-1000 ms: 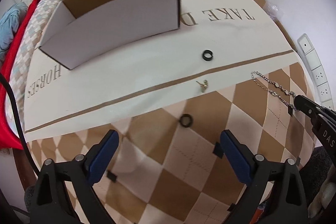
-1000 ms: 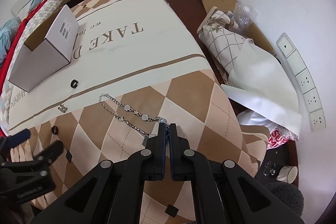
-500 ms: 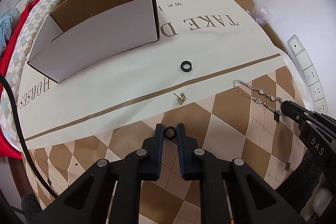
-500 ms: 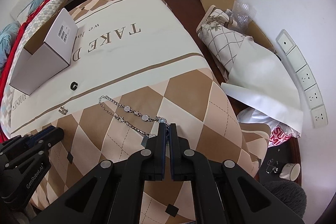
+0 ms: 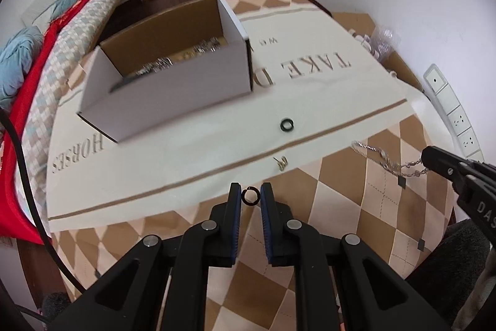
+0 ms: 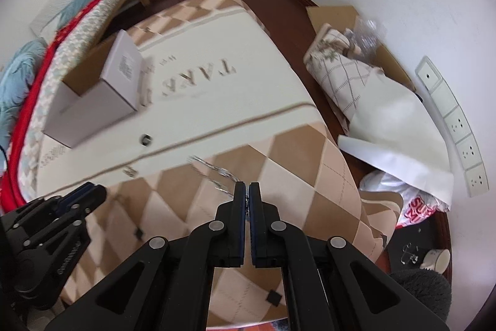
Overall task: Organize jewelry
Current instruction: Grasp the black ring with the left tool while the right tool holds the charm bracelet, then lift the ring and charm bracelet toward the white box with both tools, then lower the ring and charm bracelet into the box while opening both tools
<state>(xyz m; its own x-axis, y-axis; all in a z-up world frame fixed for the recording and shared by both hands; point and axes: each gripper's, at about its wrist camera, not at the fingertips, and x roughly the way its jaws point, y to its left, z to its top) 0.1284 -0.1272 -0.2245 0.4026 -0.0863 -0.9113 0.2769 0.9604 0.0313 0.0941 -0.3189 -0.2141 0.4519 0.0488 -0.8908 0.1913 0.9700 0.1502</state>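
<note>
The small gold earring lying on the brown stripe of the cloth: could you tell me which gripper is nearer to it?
Left. The left gripper holds a black ring just below the gold earring; the right gripper holds a silver chain farther off.

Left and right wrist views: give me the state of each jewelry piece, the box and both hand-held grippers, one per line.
Left hand-held gripper: shut on thin black ring.
Right hand-held gripper: shut on silver chain bracelet, which trails off it.
Thick black ring: lying loose on patterned cloth.
Small gold earring: lying loose.
White cardboard box: open, silvery jewelry inside.
</note>
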